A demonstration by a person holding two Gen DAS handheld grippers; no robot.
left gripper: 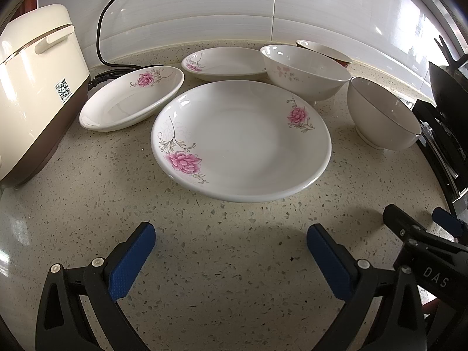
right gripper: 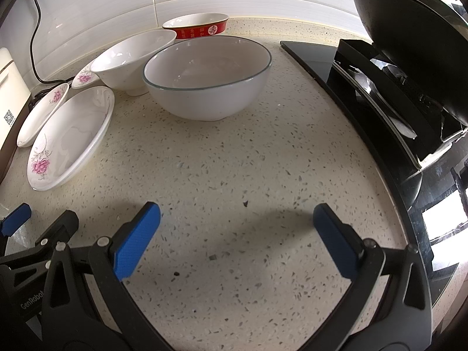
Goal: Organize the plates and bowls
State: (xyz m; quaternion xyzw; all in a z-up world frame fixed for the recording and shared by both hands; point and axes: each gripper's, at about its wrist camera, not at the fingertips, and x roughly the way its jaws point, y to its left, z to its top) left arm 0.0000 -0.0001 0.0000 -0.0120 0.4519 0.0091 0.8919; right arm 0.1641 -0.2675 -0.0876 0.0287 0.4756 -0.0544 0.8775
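Both grippers spread wide, empty: left gripper (left gripper: 231, 241) hovering near largest flowered plate (left gripper: 241, 140), right gripper (right gripper: 237, 222) near rimmed white bowl (right gripper: 206, 79). Other plates far left, remaining bowls far behind, all on speckled counter (right gripper: 234, 175).

Black claws (left gripper: 231, 238) (right gripper: 237, 222) — blue pads

A home kitchen, plainly. A speckled stone tabletop (right gripper: 222, 175) runs along a white tiled wall (left gripper: 204, 8), with a plugged-in rice cooker (left gripper: 35, 87) at one end. At the other, a black wok (right gripper: 409, 29) sits on a gas hob (right gripper: 380, 93).
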